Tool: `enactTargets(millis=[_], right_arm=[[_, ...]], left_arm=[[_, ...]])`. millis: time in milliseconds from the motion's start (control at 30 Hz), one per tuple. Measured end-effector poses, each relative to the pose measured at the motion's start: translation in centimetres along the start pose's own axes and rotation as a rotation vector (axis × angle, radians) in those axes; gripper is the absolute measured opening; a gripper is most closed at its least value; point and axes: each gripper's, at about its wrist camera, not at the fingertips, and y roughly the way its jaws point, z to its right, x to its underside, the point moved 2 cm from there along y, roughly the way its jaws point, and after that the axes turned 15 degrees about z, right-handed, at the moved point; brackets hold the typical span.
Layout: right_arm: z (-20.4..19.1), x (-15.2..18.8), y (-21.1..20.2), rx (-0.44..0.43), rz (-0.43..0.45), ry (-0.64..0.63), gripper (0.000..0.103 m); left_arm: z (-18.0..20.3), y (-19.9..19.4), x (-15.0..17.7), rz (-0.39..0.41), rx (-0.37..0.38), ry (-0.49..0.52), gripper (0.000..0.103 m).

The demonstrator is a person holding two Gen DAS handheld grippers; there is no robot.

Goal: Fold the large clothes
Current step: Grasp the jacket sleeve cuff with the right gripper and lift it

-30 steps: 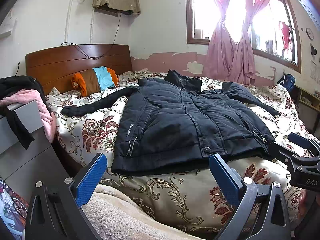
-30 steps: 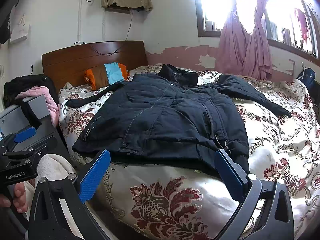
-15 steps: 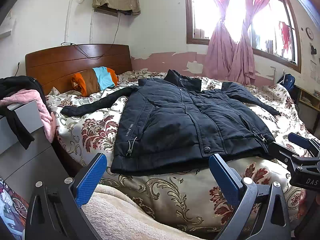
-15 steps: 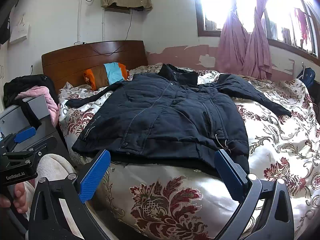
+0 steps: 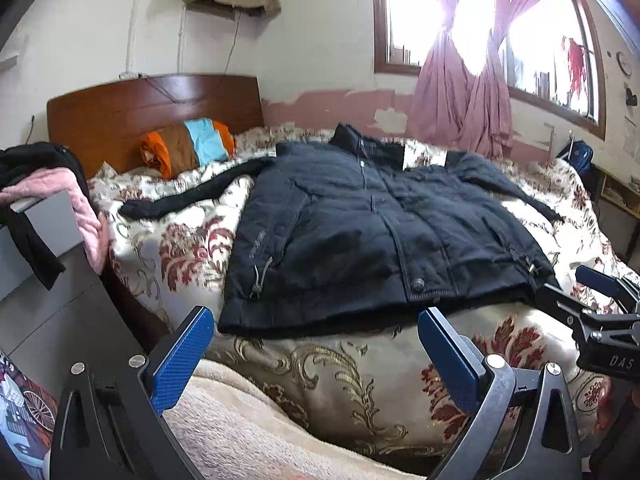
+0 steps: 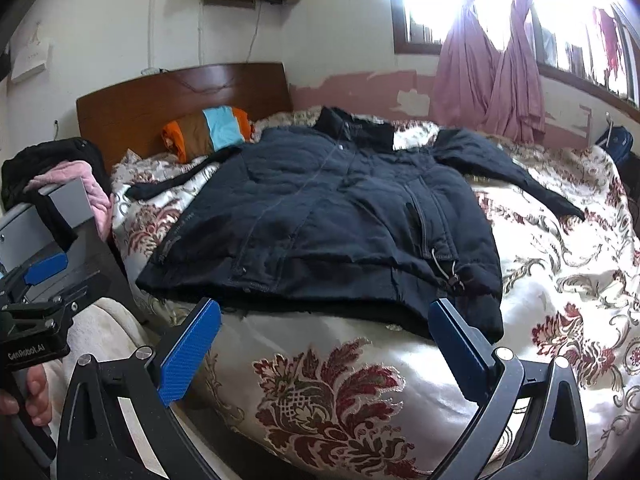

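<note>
A: Jacket?
B: Dark jacket (image 5: 384, 236) lies flat on the bed (image 5: 344, 364), front up, collar toward the headboard (image 5: 152, 108). Both sleeves are spread out to the sides. Its hem sits near the bed's front edge.

A: Left gripper?
B: Left gripper (image 5: 312, 354) is spread wide, nothing between the blue pads (image 5: 182, 360). It hangs just short of the hem, not touching it. A cream blanket (image 5: 248, 432) is under it.

A: Right gripper?
B: Right gripper (image 6: 324, 354) is also wide apart, empty. It sits off the hem's right corner, near the drawcord toggle (image 6: 454, 276). No contact with cloth.

A: Do they see each other?
B: Yes. The right one shows at the right edge of the left wrist view, the left one at the left edge of the right wrist view, with a hand (image 6: 28, 396) on its handle.

A: Other stuff?
B: Orange-brown-blue pillow (image 5: 188, 148) by the headboard. Pink and black clothes (image 5: 48, 196) piled on a grey cabinet (image 5: 44, 280) left of the bed. Pink curtains (image 5: 464, 92) at a bright window.
</note>
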Motion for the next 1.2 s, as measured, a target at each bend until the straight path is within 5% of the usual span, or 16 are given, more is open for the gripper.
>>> enactTargets(millis=[233,667,833,1200], right_arm=[[2.4,-1.3,2.2,0.061,0.009,-0.009,0.102],[13.7,-3.5,8.4,0.260,0.072,0.074,0.102],[18.7,-5.2,11.6,0.314,0.076,0.106,0.102],[31.3,-6.6,18.5,0.291,0.017,0.418,0.102]], left_arm=[[-0.6,2.7,0.2,-0.098,0.035,-0.070,0.103],[1.7,11.8,-5.4,-0.110,0.017,-0.054,0.103],[4.6,16.9,-6.9,-0.135,0.041,-0.057,0.103],[13.9,27.3,-9.8,-0.175,0.203,-0.040,0.103]])
